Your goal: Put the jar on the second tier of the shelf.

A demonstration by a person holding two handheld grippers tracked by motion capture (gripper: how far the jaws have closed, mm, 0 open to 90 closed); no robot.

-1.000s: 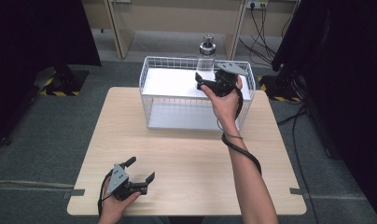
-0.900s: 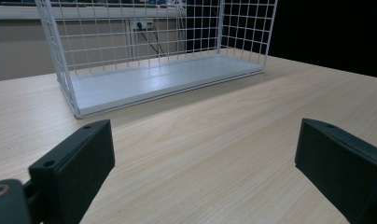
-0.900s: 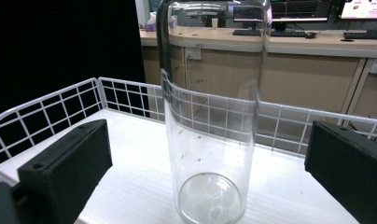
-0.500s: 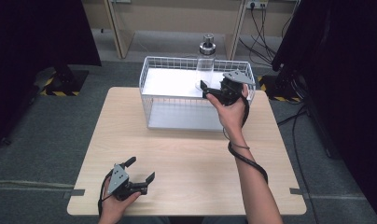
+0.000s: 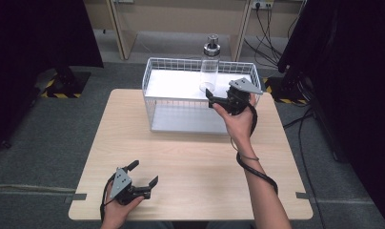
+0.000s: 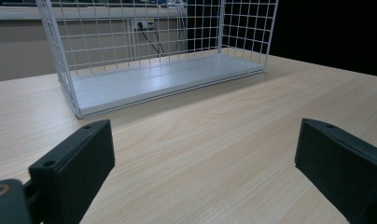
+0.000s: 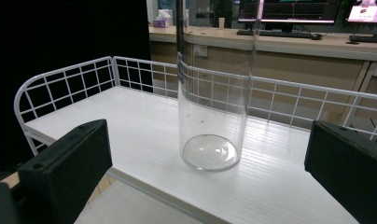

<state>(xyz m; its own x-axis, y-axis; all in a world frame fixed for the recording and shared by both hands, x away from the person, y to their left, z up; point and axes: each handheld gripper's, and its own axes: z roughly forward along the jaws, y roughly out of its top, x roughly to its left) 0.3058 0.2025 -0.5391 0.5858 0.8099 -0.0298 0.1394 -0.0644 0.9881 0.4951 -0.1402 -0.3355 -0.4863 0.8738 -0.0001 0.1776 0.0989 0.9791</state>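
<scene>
A: Why does the left gripper [image 5: 144, 178] rest at the near left of the table [image 5: 190, 157]?

B: I think it only waits; its jaws are spread and hold nothing.

A: And farther?

B: The right gripper [image 5: 209, 93], jaws wide, points at the clear bottle [image 7: 211, 112]. The bottle stands upright on the wire rack's [image 5: 174, 64] top shelf, at its right part, probably to be gripped.
</scene>
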